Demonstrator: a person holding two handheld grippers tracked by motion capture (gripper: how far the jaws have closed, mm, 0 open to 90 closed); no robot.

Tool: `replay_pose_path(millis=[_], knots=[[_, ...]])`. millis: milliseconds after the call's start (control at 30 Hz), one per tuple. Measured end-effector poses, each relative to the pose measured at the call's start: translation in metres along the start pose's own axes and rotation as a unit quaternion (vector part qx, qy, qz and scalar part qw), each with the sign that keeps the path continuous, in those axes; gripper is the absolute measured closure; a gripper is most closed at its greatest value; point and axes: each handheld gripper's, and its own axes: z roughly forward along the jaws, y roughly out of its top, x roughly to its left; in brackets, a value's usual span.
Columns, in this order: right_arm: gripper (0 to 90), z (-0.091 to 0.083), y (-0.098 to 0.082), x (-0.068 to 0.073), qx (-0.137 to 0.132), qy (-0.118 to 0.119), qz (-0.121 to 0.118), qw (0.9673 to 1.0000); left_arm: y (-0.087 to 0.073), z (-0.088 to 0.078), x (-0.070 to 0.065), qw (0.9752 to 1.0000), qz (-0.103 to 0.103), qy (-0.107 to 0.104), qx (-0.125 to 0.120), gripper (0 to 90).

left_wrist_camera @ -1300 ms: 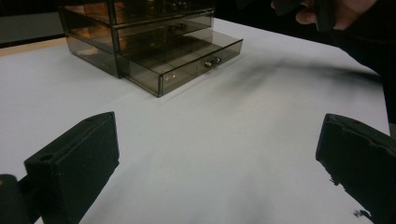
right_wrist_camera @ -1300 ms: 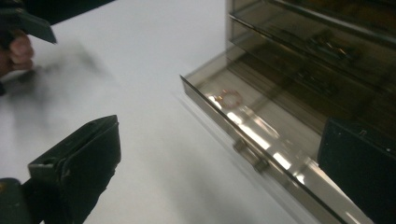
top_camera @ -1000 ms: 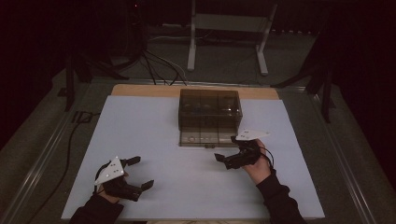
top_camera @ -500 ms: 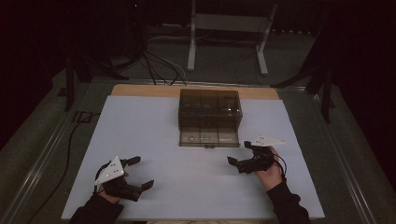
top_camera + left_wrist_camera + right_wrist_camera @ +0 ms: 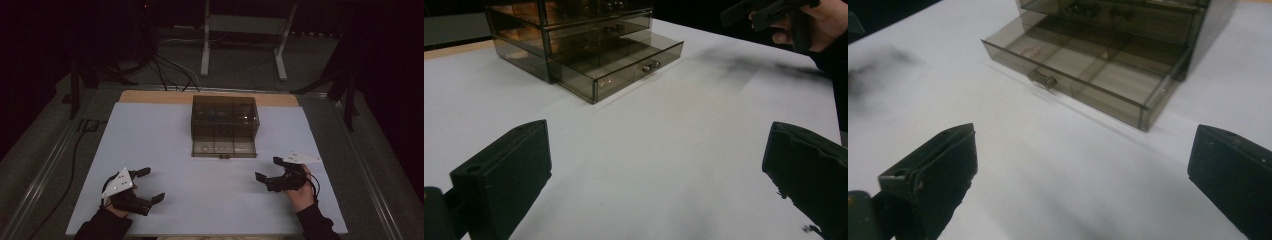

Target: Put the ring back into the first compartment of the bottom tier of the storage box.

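A smoky clear drawer box [image 5: 225, 117] stands at the middle back of the white table sheet [image 5: 165, 145]. Its bottom drawer [image 5: 224, 148] is pulled out toward me, and its divided compartments [image 5: 1088, 65] look empty. A small knob [image 5: 1042, 79] sits on the drawer front. My left gripper [image 5: 147, 185] rests near the front left edge, open, nothing between its jaws. My right gripper [image 5: 269, 170] hovers at the front right of the drawer, open and empty. The left gripper view shows the drawer [image 5: 624, 57] ahead and the right hand with its gripper [image 5: 774, 15] at top right.
The sheet lies on a wooden table [image 5: 150, 96] with dark floor around it. A white stand [image 5: 242, 30] and cables [image 5: 165, 65] are behind the table. A cable [image 5: 75, 150] runs along the left side.
My right gripper has drawn back from the drawer front, moving right and toward me. The left gripper has stayed in place.
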Motion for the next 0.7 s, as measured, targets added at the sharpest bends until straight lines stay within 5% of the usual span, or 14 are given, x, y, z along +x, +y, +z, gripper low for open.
replay_pose_path(millis=[333, 700], knots=[[0.0, -0.015, -0.016, -0.005, -0.001, -0.023, 0.002, 0.9997, 0.0, 0.0, -0.001, 1.0, 0.001, 0.0, 0.001, 0.6], [0.0, -0.034, -0.041, -0.007, 0.007, -0.022, 0.008, 0.9997, 0.0, 0.001, -0.001, 1.0, 0.0, 0.0, 0.003, 0.6]])
